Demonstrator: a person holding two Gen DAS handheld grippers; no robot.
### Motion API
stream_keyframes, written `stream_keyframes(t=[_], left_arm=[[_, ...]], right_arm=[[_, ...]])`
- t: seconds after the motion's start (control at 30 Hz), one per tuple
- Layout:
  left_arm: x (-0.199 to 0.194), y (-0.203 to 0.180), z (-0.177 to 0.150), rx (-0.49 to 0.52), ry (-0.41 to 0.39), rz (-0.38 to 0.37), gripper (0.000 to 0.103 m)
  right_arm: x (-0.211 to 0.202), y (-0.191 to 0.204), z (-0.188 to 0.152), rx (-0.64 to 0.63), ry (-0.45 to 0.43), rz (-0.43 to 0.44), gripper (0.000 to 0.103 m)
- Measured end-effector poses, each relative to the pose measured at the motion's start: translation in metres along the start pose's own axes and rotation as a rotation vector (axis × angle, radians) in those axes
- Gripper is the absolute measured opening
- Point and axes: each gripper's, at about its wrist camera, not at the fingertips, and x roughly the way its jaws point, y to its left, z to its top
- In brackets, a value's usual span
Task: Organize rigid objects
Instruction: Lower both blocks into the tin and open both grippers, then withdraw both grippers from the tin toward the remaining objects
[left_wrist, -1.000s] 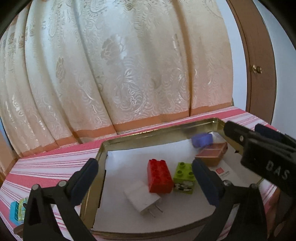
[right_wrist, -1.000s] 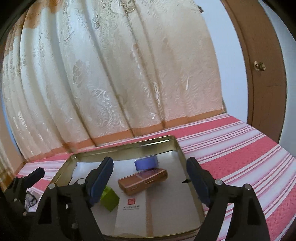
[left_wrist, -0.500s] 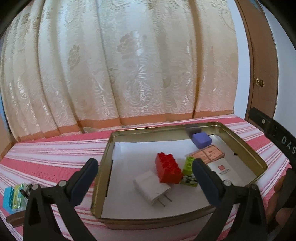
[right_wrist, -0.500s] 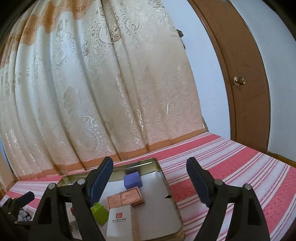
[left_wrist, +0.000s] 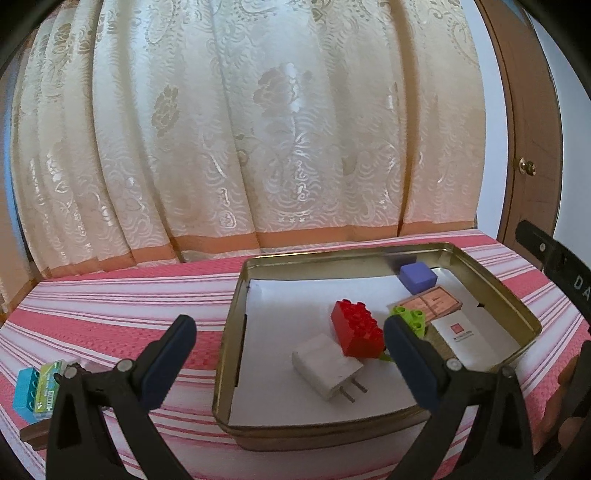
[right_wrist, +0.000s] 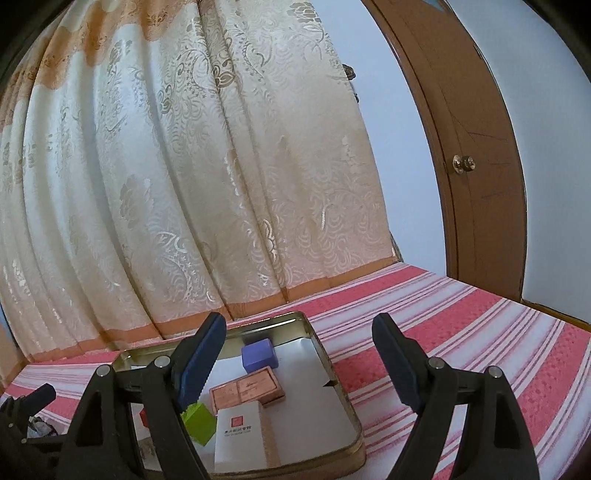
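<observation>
Both my claws are wide and empty: left claw (left_wrist: 288, 343), right claw (right_wrist: 299, 354). Tin tray (left_wrist: 236, 332) on the striped table (left_wrist: 110, 310) holds red brick (left_wrist: 356, 328), white plug (left_wrist: 325, 363), purple cube (left_wrist: 416, 277). Blue brick (left_wrist: 24, 391) sits outside, far left.

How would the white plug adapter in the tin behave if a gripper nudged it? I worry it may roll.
The white plug adapter looks boxy with flat faces, so it would probably slide on the paper lining the tin rather than roll. It seems a rigid plastic shell, likely light. Its two metal prongs stick out and could snag.
</observation>
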Motion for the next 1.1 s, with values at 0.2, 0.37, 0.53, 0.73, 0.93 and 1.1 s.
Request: stream_keyframes(t=[0.2, 0.37, 0.53, 0.73, 0.93, 1.1], left_arm=[[-0.005, 0.007, -0.001, -0.016, -0.012, -0.009, 0.103], [-0.012, 0.012, -0.004, 0.003, -0.024, -0.001, 0.103], [-0.018, 0.024, -0.006, -0.012, -0.021, 0.001, 0.103], [-0.023, 0.042, -0.011, -0.031, -0.012, 0.011, 0.103], [-0.028, 0.058, -0.014, -0.044, -0.017, 0.025, 0.103], [-0.033, 0.069, -0.016, -0.043, -0.028, 0.036, 0.103]], right_arm=[[-0.011, 0.004, -0.003, 0.005, -0.011, -0.018, 0.083], [-0.017, 0.005, -0.007, 0.029, -0.004, -0.022, 0.083], [-0.025, 0.009, -0.010, 0.030, 0.001, -0.028, 0.083], [-0.034, 0.018, -0.014, 0.020, 0.004, -0.020, 0.083], [-0.045, 0.025, -0.018, 0.023, -0.016, -0.005, 0.083], [-0.052, 0.038, -0.021, 0.010, -0.028, 0.001, 0.083]])
